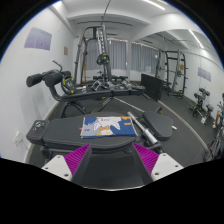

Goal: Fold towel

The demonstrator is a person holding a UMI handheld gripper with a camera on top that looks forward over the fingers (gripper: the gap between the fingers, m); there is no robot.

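A small towel [107, 125] with a blue, orange and white print lies flat on a dark padded surface [110, 160]. It is just beyond my fingers and roughly centred between them. My gripper [110, 166] is open wide and holds nothing. Its magenta pads [72, 160] show at either side over the near part of the dark surface. The towel's near edge is a short way ahead of the fingertips and does not touch them.
This is a gym room. A weight machine [95, 50] and a bench [105, 97] stand behind the surface. A rack [172, 70] and an exercise bike [205, 102] stand to the right. Black padded pieces [45, 128] lie beside the towel.
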